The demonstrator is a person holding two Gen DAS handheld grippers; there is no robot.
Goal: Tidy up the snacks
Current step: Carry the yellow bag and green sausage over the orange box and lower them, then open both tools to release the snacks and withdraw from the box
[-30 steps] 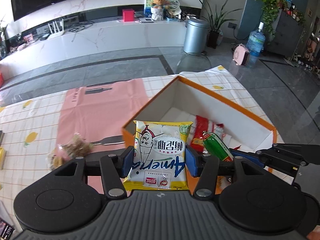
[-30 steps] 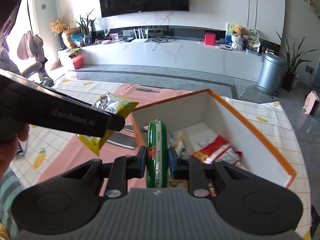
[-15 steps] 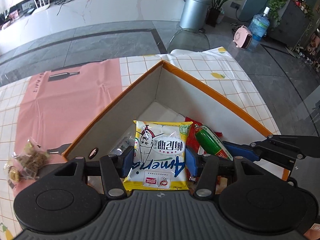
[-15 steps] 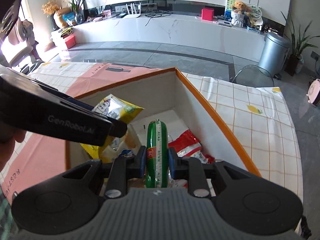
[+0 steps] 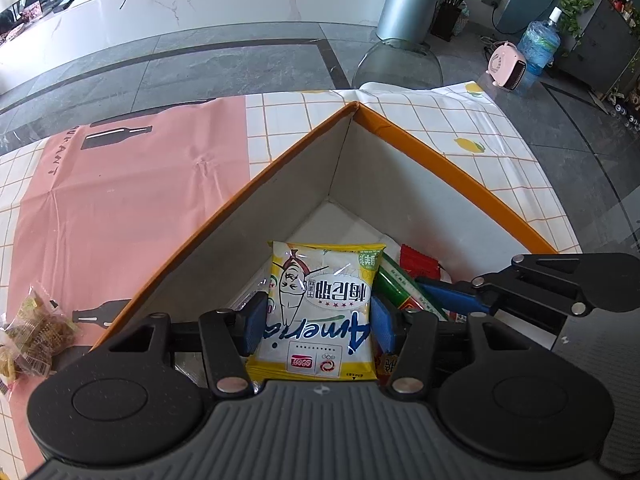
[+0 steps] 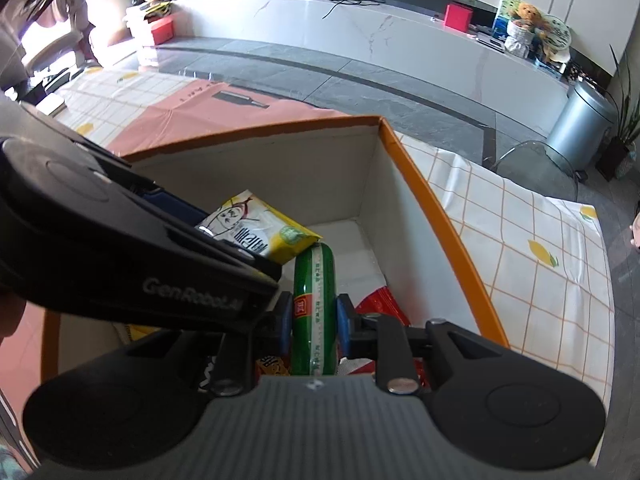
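Now, the snacks: two are held over the box, one in each hand-held gripper.
Left hand-held gripper (image 5: pixel 318 322): its blue pads squeeze the two sides of the yellow snack bag (image 5: pixel 320 312), so it is holding the bag.
Yellow snack bag: it has a cartoon face and upside-down writing, and it hangs above the inside of the box, near the left wall.
Right hand-held gripper (image 6: pixel 314 322): its jaws are pulled in close and pinch the green sausage (image 6: pixel 313 312).
Green sausage: it stands up between the pads, its top end just under the corner of the yellow snack bag.
Box (image 5: pixel 452 178): it has an orange rim and pale walls inside, and it sits on the counter (image 5: pixel 432 108).
Inside the box: a red packet (image 6: pixel 380 304) lies on the bottom, just right of the sausage.
Counter: it wears a white checked cloth with lemons and a pink mat (image 5: pixel 132 196) with bottle shapes.
Clear bag of brown snacks (image 5: pixel 30 332): it lies on the pink mat, outside the box, well to the left.
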